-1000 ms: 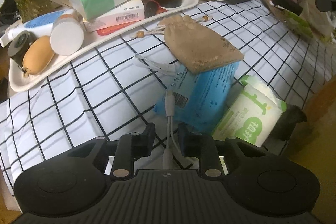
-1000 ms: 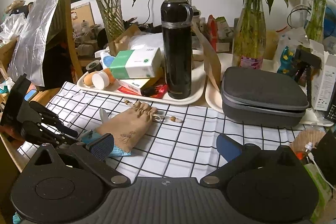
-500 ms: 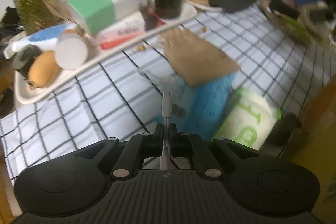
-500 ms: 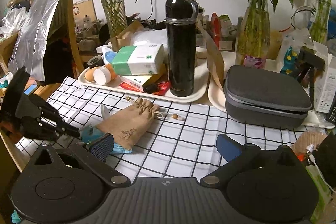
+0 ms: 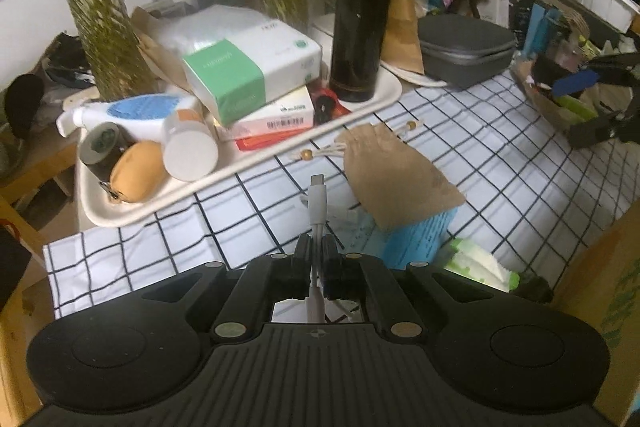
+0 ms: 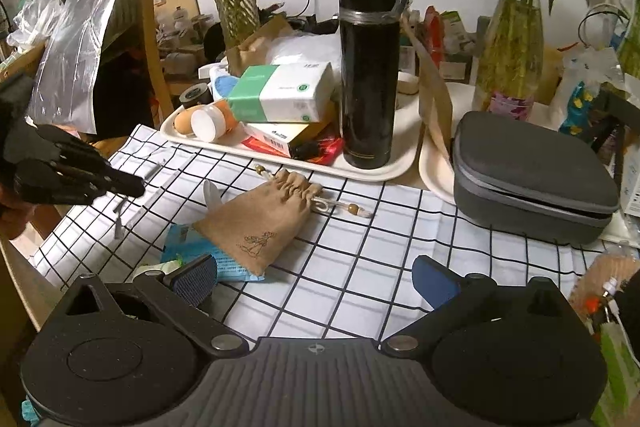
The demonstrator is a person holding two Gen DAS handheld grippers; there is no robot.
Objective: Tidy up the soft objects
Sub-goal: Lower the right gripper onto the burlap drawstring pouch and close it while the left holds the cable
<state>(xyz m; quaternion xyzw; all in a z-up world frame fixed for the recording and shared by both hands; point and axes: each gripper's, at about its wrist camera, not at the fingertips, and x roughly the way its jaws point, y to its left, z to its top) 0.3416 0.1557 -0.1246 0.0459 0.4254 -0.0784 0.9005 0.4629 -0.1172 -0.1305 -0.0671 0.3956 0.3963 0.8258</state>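
Lifted white cable (image 5: pixel 318 199), plug forward

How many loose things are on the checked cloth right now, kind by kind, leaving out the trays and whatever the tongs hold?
Drawstring pouches: 1, the tan pouch
Blue packets: 1, the blue packet partly under the pouch
Green-and-white wipe packs: 1, the wipe pack at the cloth's edge
Total: 3
Not counted: the white cable, clamped in the left tongs.

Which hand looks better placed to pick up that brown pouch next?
Right. The right gripper is open and empty with the pouch just ahead, while the left gripper is shut on a white cable.
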